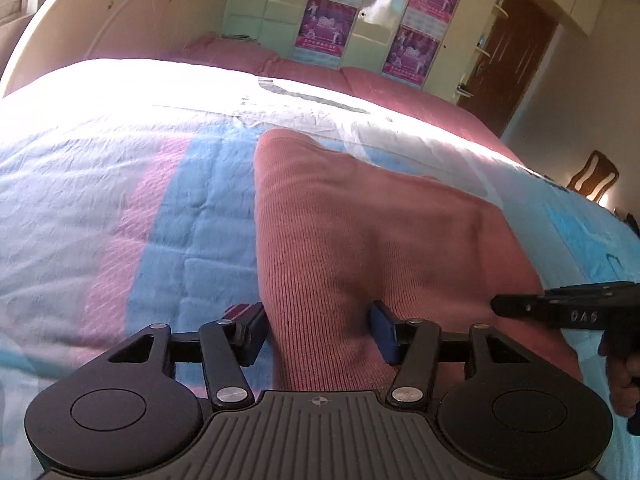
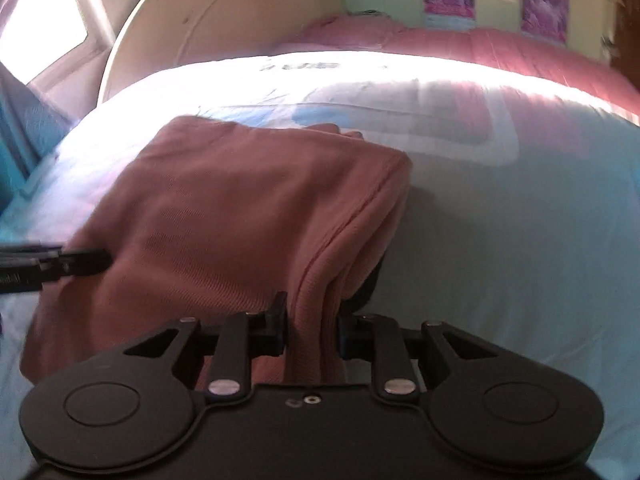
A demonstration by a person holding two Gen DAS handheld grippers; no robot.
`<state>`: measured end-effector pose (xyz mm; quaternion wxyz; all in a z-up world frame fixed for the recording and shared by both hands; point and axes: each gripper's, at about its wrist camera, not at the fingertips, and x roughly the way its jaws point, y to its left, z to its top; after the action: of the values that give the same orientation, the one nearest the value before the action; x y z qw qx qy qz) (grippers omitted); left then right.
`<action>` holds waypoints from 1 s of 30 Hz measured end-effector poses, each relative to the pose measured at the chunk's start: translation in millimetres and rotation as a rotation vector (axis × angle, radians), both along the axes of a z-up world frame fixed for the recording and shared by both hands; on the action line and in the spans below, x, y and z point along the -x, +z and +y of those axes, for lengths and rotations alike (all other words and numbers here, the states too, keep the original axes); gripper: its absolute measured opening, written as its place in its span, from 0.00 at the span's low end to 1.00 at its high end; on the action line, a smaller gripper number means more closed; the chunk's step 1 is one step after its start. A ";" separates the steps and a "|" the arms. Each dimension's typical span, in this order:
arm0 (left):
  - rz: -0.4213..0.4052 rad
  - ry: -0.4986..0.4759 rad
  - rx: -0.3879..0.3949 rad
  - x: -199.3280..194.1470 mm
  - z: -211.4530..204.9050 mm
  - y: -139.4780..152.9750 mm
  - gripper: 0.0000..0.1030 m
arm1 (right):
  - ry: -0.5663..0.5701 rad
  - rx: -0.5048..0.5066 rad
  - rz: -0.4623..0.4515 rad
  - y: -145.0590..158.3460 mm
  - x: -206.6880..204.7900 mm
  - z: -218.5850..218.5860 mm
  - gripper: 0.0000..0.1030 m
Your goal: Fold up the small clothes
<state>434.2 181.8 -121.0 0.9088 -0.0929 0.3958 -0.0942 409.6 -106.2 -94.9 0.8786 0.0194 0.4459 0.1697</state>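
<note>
A pink knit garment [image 1: 360,220] lies folded on the bed; it also shows in the right wrist view [image 2: 240,208]. My left gripper [image 1: 318,330] is shut on the garment's near left edge, with cloth bunched between its fingers. My right gripper [image 2: 312,328] is shut on the near right edge, where several layers bunch between the pads. The right gripper shows at the right edge of the left wrist view [image 1: 560,308]. The left gripper shows at the left edge of the right wrist view [image 2: 60,266].
The bed has a light quilt [image 1: 120,200] with blue and pink stripes and a pink blanket [image 1: 400,92] at the far side. A curved headboard [image 1: 100,20] stands at the left. A wardrobe with posters [image 1: 360,12], a brown door [image 1: 508,64] and a wooden chair [image 1: 592,176] lie beyond.
</note>
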 end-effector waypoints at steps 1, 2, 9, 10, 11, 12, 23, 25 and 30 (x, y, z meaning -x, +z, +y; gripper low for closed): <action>0.003 -0.006 0.001 -1.3 -1.9 -0.3 0.55 | -0.015 -0.015 0.008 0.6 -1.0 -2.7 0.20; 0.009 -0.010 0.004 -2.6 0.2 -0.1 0.57 | -0.022 -0.022 0.014 1.2 -1.6 -4.0 0.21; -0.113 -0.039 -0.024 3.4 9.7 32.3 0.33 | -0.042 0.036 -0.126 43.7 11.5 -6.8 0.26; -0.109 -0.071 -0.034 -2.7 4.0 30.9 0.28 | -0.023 0.040 -0.137 47.2 8.7 -3.3 0.25; -0.098 -0.098 -0.036 -9.0 -2.0 27.6 0.25 | 0.002 0.046 -0.133 46.9 4.7 2.1 0.23; -0.076 -0.127 -0.034 -16.2 -9.3 21.5 0.23 | 0.033 0.054 -0.116 43.5 0.7 7.9 0.20; -0.095 -0.155 0.003 16.9 -9.1 31.7 0.20 | 0.041 0.184 -0.123 37.8 18.1 18.6 0.18; -0.106 -0.169 0.033 40.8 -11.3 37.2 0.20 | 0.076 0.153 -0.128 47.8 40.0 20.2 0.14; -0.051 -0.185 -0.006 81.8 -30.1 19.4 0.12 | 0.199 0.175 -0.095 43.6 82.1 38.4 0.09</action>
<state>352.5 151.7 -101.5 0.9063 -0.0507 0.3795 -0.1789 327.6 -67.7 -51.3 0.8759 -0.1096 0.4166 0.2174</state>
